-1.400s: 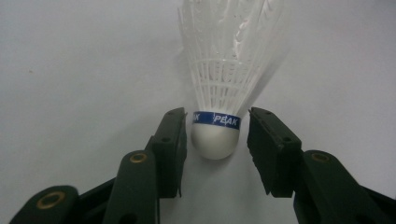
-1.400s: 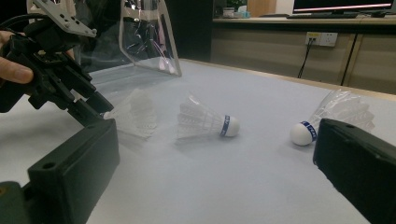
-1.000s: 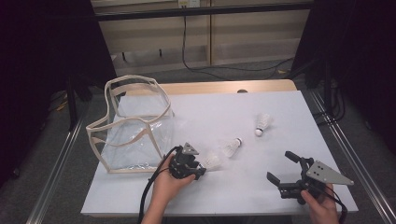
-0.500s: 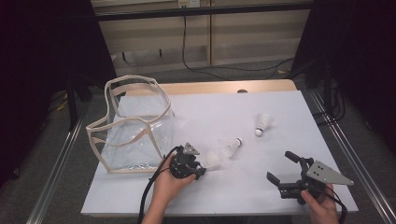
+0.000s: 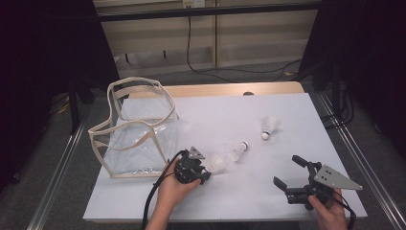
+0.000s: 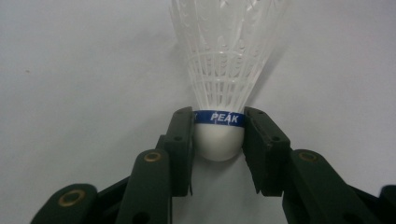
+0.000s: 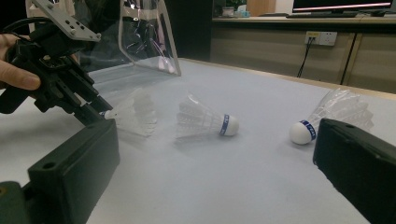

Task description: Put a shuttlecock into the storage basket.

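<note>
High view: white table (image 5: 249, 115) with the left gripper (image 5: 203, 173) near the front edge, left of centre, held low in the person's left hand (image 5: 173, 191), cable trailing off the near edge. Its jaws have just been closing and now sit against the white cork of the nearest shuttlecock (image 5: 216, 164), which lies on the table pointing its skirt to the right and far. Left gripper view confirms it: both black jaws pressed on either side of the cork at the blue band, feather skirt running away from the camera, shuttlecock lying on the tabletop. A second shuttlecock (image 5: 237, 150) lies just beyond and right of the first, near but apart, cork toward the right. A third shuttlecock (image 5: 270, 127) lies farther right and farther back, well apart from the grippers, cork toward the near side. A clear plastic bag (image 5: 136, 132) with beige trim stands at the left of the table, mouth open upward, just left of the left gripper. The right gripper (image 5: 289, 175) sits at the near right corner in the right hand (image 5: 330, 215), jaws spread wide with nothing between them, grey plate on top. Right gripper view: its two jaws far apart at the frame edges, the three shuttlecocks on the table between them farther off.
</note>
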The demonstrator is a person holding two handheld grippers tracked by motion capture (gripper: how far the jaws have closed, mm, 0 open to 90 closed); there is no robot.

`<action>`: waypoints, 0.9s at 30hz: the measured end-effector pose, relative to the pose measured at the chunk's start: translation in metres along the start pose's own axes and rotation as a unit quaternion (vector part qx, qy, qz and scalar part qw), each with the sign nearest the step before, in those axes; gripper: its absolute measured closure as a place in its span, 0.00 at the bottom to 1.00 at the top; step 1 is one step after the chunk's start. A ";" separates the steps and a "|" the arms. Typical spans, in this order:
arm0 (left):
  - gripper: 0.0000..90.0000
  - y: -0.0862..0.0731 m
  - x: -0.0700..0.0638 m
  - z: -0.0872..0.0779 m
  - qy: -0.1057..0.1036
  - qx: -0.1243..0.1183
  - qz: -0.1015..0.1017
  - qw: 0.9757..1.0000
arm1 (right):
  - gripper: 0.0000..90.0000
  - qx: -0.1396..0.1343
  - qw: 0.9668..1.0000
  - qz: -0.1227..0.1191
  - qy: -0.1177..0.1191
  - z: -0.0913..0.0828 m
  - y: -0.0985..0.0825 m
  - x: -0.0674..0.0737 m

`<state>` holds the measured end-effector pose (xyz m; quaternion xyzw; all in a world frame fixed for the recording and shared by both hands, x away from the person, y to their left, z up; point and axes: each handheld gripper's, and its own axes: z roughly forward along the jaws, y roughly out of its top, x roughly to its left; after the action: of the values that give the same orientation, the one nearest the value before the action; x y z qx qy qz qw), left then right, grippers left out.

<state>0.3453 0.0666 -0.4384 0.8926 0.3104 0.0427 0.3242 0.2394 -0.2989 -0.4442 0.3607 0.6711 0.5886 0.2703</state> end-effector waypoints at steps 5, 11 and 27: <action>0.72 0.000 0.000 0.000 0.001 0.001 -0.001 1.000 | 0.00 0.000 1.000 -0.002 0.000 0.000 0.000 0.000; 0.72 0.000 0.001 -0.002 -0.004 0.007 -0.004 1.000 | 0.00 -0.001 1.000 -0.002 0.000 0.000 0.000 0.000; 0.73 0.002 0.000 -0.013 -0.020 0.003 -0.024 0.999 | 0.00 -0.001 1.000 -0.002 0.001 0.000 0.000 -0.001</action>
<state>0.3424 0.0724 -0.4274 0.8864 0.3255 0.0158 0.3289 0.2396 -0.2998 -0.4441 0.3589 0.6715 0.5888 0.2712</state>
